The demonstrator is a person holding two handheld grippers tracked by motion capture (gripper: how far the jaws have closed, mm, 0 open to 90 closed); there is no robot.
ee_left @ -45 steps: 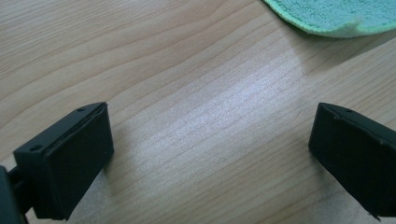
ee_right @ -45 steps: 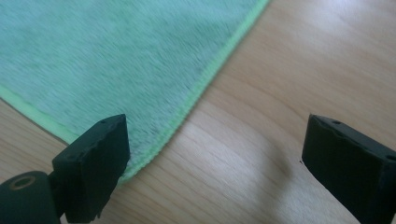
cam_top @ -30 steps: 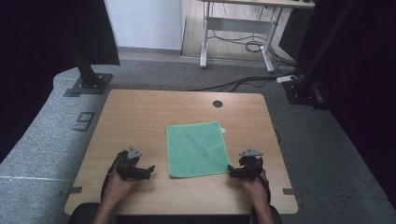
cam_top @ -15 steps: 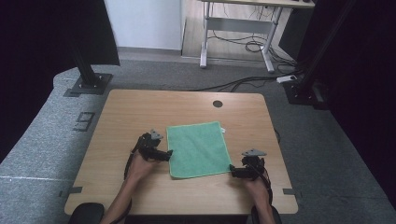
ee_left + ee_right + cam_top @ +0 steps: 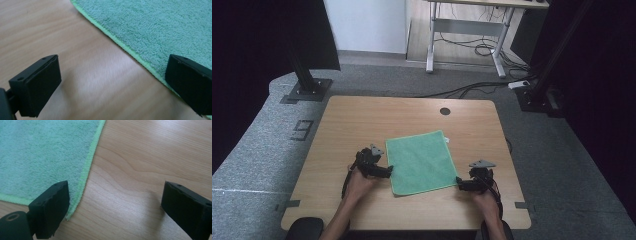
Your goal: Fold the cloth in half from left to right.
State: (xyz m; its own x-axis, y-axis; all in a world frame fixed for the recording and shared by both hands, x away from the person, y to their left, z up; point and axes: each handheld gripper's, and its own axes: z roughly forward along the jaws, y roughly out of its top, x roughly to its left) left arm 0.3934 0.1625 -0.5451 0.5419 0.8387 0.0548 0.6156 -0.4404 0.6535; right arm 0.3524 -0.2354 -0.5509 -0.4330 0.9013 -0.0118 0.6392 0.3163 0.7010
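Green towel (image 5: 422,161) flat on tabletop (image 5: 362,120), middle, a bit near.
Left gripper (image 5: 386,171) at towel's left edge, jaws spread, one over cloth.
Right gripper (image 5: 459,184) at near right corner, jaws spread.
Both equally close.

The right tongs (image 5: 115,212) stand wide apart over the wooden desk (image 5: 150,165), one jaw above the green cloth (image 5: 42,155) near its corner, seemingly not touching it.
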